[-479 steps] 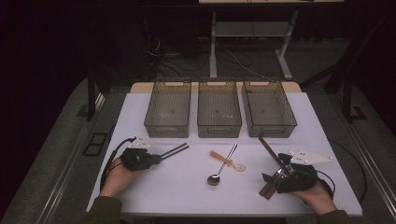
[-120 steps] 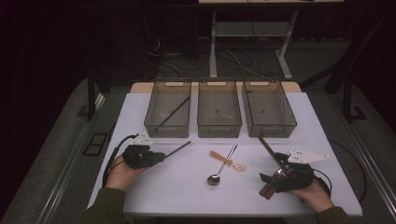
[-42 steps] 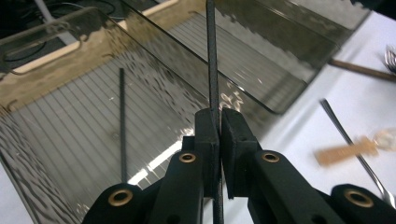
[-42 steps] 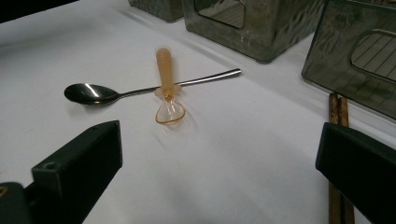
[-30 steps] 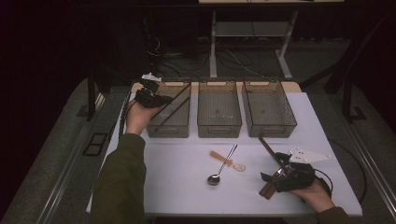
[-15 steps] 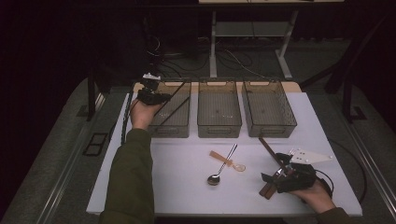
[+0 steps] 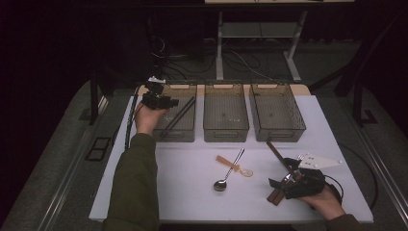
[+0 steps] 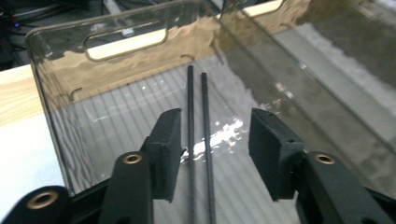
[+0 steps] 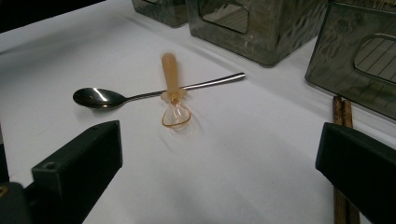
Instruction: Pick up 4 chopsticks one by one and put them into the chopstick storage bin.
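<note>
My left gripper (image 7: 161, 101) hangs over the leftmost of three smoky clear bins (image 7: 175, 115), its nose tipped down into that bin. My left jaws have just been opening and now stand apart, pads off everything. The pair of black chopsticks (image 8: 198, 140) lies between those pads, free of them, though the rod nearer the left pad sits just beside it. The two thin rods run side by side away from my jaws toward the bin's far wall with its handle slot (image 8: 126, 44), resting on the ribbed floor. From the high view the chopsticks (image 7: 179, 115) lie slanted inside the bin, one end up near my jaws and the other toward the bin's near edge.

My right gripper (image 7: 293, 183) rests low on the white tabletop (image 7: 192, 192), jaws spread wide with nothing between them but bare surface. Ahead of those jaws lies a steel spoon (image 9: 140, 95), bowl off to the left pad's side, handle running to the right. A small orange plastic spoon (image 9: 172, 91) lies across its handle, touching it, clear bowl pointing back at my jaws. Just beside my right pad a pair of brown wooden chopsticks (image 9: 343, 140) runs away from me toward the nearest bin (image 9: 359, 56), passing under that pad's edge
</note>
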Demonstrator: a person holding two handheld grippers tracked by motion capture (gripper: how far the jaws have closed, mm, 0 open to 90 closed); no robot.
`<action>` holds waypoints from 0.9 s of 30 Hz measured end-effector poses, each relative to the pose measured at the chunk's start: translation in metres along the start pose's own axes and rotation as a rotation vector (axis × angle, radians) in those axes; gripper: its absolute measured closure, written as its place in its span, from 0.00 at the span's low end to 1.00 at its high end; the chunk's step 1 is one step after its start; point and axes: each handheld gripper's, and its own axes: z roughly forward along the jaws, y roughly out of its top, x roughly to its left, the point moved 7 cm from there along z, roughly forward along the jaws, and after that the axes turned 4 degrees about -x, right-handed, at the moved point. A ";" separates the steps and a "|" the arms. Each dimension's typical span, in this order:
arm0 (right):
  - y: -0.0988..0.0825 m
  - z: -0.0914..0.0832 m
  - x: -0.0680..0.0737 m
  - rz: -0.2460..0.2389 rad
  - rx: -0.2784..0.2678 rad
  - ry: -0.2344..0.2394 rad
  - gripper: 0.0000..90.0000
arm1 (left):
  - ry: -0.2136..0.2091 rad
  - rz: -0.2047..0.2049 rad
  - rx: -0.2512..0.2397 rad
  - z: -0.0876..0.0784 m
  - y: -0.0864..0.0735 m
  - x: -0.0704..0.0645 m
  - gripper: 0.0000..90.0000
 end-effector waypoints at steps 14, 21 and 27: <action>-0.001 0.003 -0.001 -0.002 0.010 -0.005 0.00 | -0.108 0.092 -0.046 -0.035 0.004 -0.032 0.41; -0.001 0.002 -0.002 -0.001 0.009 -0.008 0.00 | -0.146 0.145 -0.054 -0.054 -0.005 -0.049 0.31; -0.001 0.002 -0.002 0.001 0.009 -0.009 0.00 | -0.168 0.168 -0.087 -0.068 -0.017 -0.064 0.26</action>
